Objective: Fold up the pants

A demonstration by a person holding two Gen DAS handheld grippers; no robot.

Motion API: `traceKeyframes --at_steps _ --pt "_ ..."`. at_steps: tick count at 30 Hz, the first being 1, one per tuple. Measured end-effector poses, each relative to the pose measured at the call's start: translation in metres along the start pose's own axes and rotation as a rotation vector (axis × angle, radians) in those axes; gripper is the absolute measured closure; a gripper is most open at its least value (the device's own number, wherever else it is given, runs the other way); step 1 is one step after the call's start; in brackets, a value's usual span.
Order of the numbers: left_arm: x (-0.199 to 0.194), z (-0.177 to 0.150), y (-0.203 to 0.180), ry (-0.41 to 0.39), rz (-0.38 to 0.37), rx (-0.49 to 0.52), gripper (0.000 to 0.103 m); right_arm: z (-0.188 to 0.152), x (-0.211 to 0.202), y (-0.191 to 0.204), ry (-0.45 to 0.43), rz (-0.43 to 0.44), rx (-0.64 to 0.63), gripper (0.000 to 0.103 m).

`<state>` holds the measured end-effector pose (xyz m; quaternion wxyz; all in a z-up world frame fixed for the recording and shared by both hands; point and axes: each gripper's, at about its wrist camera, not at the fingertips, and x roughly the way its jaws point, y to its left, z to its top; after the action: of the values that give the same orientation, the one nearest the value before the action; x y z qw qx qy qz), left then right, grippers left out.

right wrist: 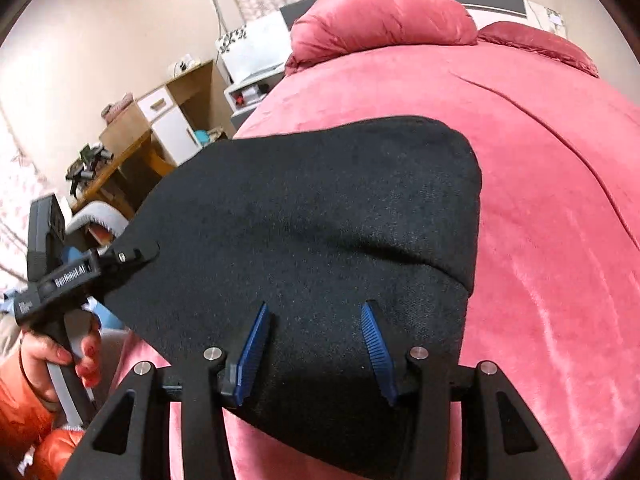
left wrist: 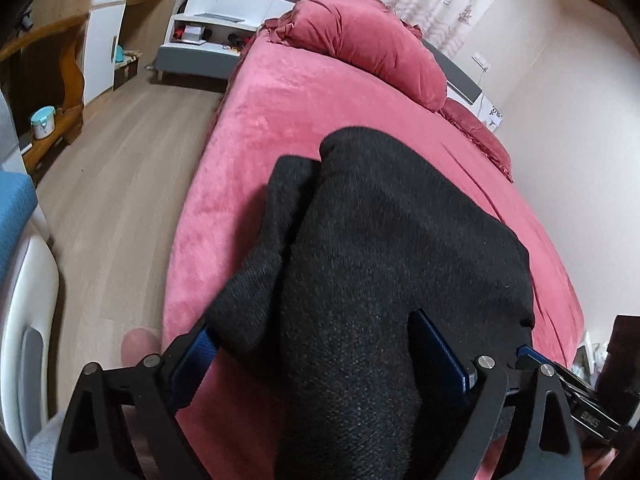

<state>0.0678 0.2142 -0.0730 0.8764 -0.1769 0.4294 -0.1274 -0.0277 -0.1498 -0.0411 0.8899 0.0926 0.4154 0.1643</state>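
Pink plush bedding (left wrist: 248, 128) covers the bed on which the black pants (left wrist: 372, 248) are laid, already doubled into a thick dark bundle whose long axis is seen running from the near edge of the bed toward the pink pillow (left wrist: 372, 36) at its head. Directly ahead of the left gripper (left wrist: 316, 356) the pants are found, with its jaws spread wide and cloth lying loosely between them, unpinched. Beside it on the pants the right gripper (right wrist: 316, 352) is placed, its blue pads half apart over the fabric, no pressing on it being visible. Both are judged equally near. Beyond the pants, toward the pillow, the bedding is left bare; nothing is seen in the way
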Motion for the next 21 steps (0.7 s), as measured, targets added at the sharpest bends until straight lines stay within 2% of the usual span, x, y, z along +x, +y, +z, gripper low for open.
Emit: traceKeyframes --at_steps 9,15,17,21 --pt "0.01 -0.003 0.002 0.011 -0.002 0.0 0.0 -0.001 0.001 0.0 -0.002 -0.01 -0.016 0.052" --pt "0.017 -0.003 0.006 0.025 -0.028 -0.012 0.0 0.009 0.004 -0.004 0.027 0.042 0.038 0.052" --pt "0.016 -0.003 0.007 0.024 -0.037 -0.008 0.004 0.013 0.0 -0.008 0.032 0.055 0.063 0.052" --pt "0.013 -0.004 0.006 0.009 -0.054 0.01 0.009 0.017 -0.018 -0.028 -0.041 0.048 0.166 0.049"
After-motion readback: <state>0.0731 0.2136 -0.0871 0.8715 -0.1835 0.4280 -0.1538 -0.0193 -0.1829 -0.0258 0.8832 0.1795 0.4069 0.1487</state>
